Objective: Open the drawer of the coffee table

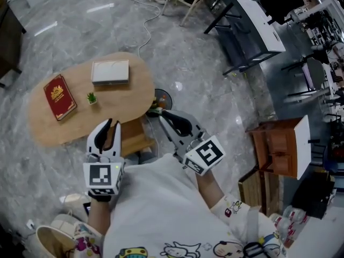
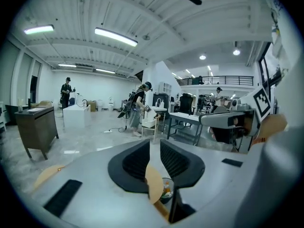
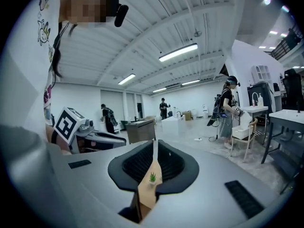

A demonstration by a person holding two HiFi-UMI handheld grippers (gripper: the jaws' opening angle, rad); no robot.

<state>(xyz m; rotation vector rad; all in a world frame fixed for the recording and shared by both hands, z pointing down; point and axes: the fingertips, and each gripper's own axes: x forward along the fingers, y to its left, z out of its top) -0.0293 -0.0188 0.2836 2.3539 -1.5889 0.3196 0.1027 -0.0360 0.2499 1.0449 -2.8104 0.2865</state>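
Observation:
The oval wooden coffee table (image 1: 80, 123) stands at the left of the head view. It carries a red book (image 1: 59, 97), a white box (image 1: 110, 71) and a tiny potted plant (image 1: 92, 98). A wooden part (image 1: 137, 138) juts out under its near-right edge; I cannot tell whether it is the drawer. My left gripper (image 1: 112, 123) hovers over that edge, its jaws a narrow gap apart and holding nothing (image 2: 154, 144). My right gripper (image 1: 163, 116) is raised beside the table's right end. Its jaws are all but touching, with nothing between them (image 3: 155, 144).
A round dark bin (image 1: 160, 100) with coloured contents sits on the marble floor by the table's right end. A cable (image 1: 145, 31) trails beyond the table. A dark desk (image 1: 252, 26) stands far right, a wooden cabinet (image 1: 279, 147) near right. A person (image 2: 137, 108) stands further off.

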